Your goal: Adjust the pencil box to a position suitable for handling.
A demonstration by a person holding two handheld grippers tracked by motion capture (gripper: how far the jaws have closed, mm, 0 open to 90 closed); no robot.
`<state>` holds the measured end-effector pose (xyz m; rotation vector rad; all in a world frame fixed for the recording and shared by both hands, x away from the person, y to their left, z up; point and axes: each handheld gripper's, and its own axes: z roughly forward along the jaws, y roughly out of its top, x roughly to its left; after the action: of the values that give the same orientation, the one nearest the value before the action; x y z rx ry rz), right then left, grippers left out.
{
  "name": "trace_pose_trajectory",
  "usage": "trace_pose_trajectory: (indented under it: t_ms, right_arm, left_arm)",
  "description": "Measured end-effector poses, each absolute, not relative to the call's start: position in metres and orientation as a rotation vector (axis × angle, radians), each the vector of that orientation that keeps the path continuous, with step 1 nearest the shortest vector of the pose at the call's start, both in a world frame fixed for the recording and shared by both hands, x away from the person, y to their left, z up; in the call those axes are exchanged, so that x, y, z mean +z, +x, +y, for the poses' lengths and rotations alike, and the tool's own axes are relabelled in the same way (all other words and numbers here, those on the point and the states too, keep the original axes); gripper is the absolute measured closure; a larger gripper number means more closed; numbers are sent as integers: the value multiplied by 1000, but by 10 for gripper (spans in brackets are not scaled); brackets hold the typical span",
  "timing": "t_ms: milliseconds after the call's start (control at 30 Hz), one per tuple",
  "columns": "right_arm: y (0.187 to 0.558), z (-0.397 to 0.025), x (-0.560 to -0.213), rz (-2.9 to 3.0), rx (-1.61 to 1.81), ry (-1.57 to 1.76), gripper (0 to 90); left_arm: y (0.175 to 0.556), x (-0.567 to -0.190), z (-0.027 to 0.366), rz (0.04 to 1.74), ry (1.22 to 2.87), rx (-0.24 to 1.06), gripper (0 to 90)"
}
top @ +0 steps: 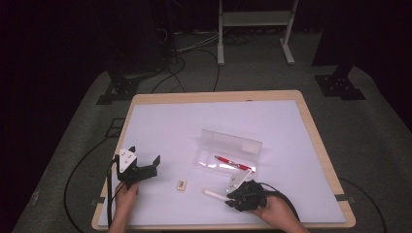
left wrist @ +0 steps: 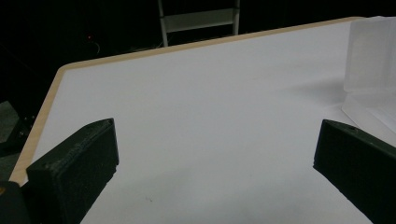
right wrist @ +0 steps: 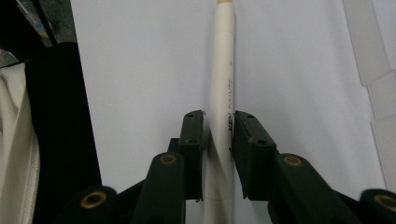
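A white pen point(top: 214, 194) lies on the white table sheet near the front edge. My right gripper point(top: 229, 200) is shut on its near end. In the right gripper view the two black jaws press the pen point(right wrist: 224, 56) from both sides, with my right gripper point(right wrist: 219, 119) holding it mid-barrel as it runs straight ahead. My left gripper point(top: 145, 158) rests at the front left, open, with nothing between its fingers. Its jaws stand wide apart in the left gripper view point(left wrist: 215, 126) over bare sheet.
An open clear plastic pencil case point(top: 232, 145) lies right of centre with a red pen point(top: 232, 162) inside; its lid point(left wrist: 371, 51) stands up. A small eraser point(top: 181, 185) sits between the two grippers. The table's wooden rim point(top: 316, 141) borders the sheet.
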<state>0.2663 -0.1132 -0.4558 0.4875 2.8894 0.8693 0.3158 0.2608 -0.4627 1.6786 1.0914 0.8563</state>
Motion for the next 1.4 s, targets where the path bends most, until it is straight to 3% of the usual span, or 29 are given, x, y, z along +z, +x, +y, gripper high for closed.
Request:
trace_pose_trajectory:
  t_ms: [533,1400]
  right_arm:
    - [266,-113,-454,2872,868,470,779]
    - [292,-140,-416,2774,966,564,779]
  left_arm:
    - [316,-463,261,1092,1678,853,0]
    - [316,-463,262,1092,1675,851,0]
